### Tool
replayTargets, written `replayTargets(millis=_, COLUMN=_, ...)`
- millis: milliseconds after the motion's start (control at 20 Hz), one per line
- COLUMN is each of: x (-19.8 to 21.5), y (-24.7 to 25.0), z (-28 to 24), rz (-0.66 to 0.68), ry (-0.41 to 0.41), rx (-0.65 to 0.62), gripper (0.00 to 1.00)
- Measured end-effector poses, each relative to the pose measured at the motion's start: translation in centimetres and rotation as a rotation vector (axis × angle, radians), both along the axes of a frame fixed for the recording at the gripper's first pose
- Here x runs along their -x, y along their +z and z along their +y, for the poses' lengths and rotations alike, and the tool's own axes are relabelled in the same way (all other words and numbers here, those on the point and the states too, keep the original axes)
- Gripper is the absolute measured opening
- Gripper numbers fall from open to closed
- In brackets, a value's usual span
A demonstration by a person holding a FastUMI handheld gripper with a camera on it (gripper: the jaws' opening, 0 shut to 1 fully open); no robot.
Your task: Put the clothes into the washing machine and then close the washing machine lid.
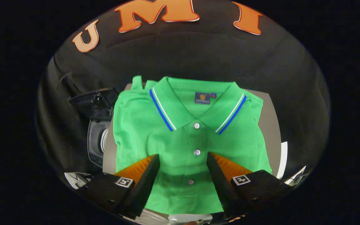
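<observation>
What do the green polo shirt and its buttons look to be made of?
The green polo shirt, below the open gripper, looks like matte knitted cotton piqué, judging by its fine pebbled texture. Its buttons seem glossy pale plastic, though that is uncertain.

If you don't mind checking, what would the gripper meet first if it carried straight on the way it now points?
Most likely the green polo shirt: the open gripper points at its button placket, which lies between and just ahead of the fingers. How far above the fabric the fingertips are is hard to judge.
</observation>
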State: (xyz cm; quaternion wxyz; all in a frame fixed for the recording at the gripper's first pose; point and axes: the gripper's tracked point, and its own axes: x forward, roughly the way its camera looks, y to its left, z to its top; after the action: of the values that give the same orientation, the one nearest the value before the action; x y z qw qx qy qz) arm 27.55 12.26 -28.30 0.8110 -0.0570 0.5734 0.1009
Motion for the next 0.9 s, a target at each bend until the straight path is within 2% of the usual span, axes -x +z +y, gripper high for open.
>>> replayTargets(millis=100, x=0.0, y=0.1, z=-0.4, rz=-0.025, ry=0.017, rx=0.01, gripper=0.99)
replayTargets(millis=150, x=0.3, y=-0.1, z=-0.5, rz=-0.034, ry=0.028, rx=0.007, gripper=0.91)
replayTargets(millis=250, x=0.1, y=0.0, z=-1.0, rz=-0.037, ry=0.0, rx=-0.003, gripper=0.75)
replayTargets(millis=400, x=-0.5, y=-0.3, z=-1.6, rz=-0.06, ry=-0.021, rx=-0.041, gripper=0.19)
replayTargets(millis=450, x=-0.5, y=-0.1, z=-1.6, rz=-0.071, ry=-0.011, rx=-0.059, gripper=0.18)
replayTargets(millis=500, x=-0.3, y=0.0, z=-1.6, rz=-0.093, ry=-0.008, rx=-0.069, gripper=0.09)
replayTargets(millis=600, x=-0.5, y=0.0, z=-1.6, rz=-0.183, ry=-0.017, rx=-0.074, gripper=0.09)
replayTargets(millis=700, x=-0.5, y=0.0, z=-1.5, rz=-0.334, ry=-0.031, rx=-0.098, gripper=0.09)
replayTargets(millis=900, x=-1.0, y=1.7, z=-1.3, rz=-0.677, ry=-0.169, rx=-0.274, gripper=0.08)
